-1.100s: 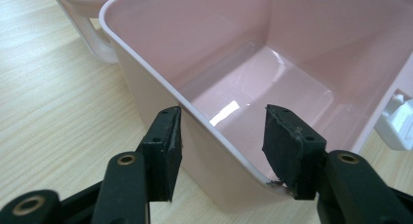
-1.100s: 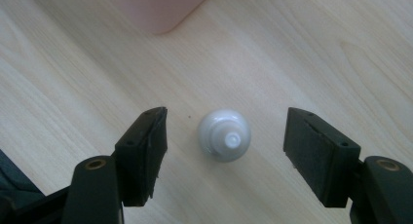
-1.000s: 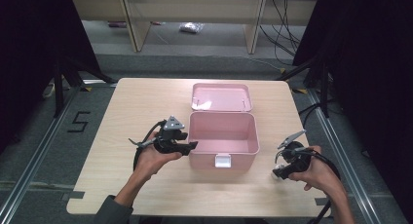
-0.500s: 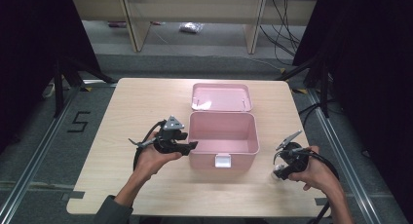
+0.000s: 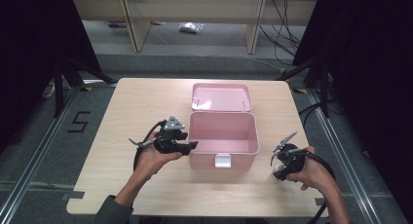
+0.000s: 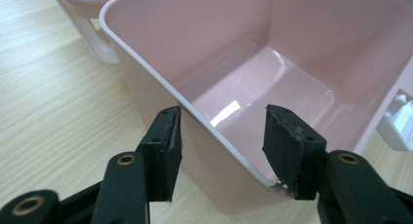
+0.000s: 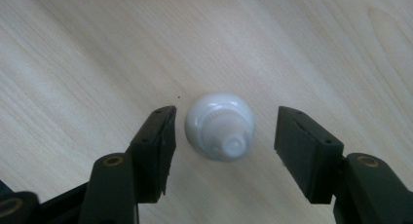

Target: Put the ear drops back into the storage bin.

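The right gripper (image 7: 221, 124) points down at a small white bottle (image 7: 220, 125) standing on the counter (image 5: 146, 102). Its fingers (image 7: 158, 141) have just been closing and straddle the bottle without touching. The left gripper (image 6: 221, 136) straddles the open pink box's (image 5: 223, 131) near wall, half-wide; contact unclear.
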The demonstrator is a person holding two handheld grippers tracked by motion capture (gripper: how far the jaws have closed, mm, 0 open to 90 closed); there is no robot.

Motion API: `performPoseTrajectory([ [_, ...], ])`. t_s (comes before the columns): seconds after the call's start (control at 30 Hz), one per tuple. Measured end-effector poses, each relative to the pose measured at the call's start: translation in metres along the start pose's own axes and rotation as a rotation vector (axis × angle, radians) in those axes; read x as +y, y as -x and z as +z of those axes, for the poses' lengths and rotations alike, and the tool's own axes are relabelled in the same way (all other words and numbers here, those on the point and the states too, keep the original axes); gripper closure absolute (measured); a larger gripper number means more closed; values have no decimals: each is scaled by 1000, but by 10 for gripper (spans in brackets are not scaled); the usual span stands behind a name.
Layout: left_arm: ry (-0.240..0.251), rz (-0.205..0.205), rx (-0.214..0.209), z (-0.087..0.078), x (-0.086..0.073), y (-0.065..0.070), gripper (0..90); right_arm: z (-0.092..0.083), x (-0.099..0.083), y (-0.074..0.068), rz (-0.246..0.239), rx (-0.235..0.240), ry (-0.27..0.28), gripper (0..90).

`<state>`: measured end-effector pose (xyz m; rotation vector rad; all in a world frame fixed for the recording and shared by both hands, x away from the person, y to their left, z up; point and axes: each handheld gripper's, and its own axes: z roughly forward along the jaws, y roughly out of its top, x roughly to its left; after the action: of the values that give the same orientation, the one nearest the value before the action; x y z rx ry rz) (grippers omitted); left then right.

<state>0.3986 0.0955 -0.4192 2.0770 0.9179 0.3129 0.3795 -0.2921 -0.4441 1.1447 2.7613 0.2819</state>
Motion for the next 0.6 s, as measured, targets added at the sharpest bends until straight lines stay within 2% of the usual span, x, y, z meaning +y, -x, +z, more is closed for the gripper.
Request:
performPoseTrajectory([
  [0.03, -1, -1, -2, 0, 0, 0, 480, 1, 1, -2, 11, 3, -8, 427],
  [0.1, 0, 0, -2, 0, 0, 0, 481, 2, 2, -1, -10, 5, -8, 438],
  [0.3, 0, 0, -2, 0, 0, 0, 481, 7, 4, -3, -3, 7, -24, 482],
  [0.37, -1, 0, -2, 0, 0, 0, 481, 8, 5, -2, -16, 8, -24, 491],
  [0.43, -1, 0, -2, 0, 0, 0, 481, 8, 5, -4, 2, 14, -33, 501],
  [0.47, -1, 0, -3, 0, 0, 0, 481, 9, 6, -3, -10, 7, -36, 506],
  [0.6, -2, 0, -2, 0, 0, 0, 481, 9, 7, -3, -10, 5, -44, 522],
])
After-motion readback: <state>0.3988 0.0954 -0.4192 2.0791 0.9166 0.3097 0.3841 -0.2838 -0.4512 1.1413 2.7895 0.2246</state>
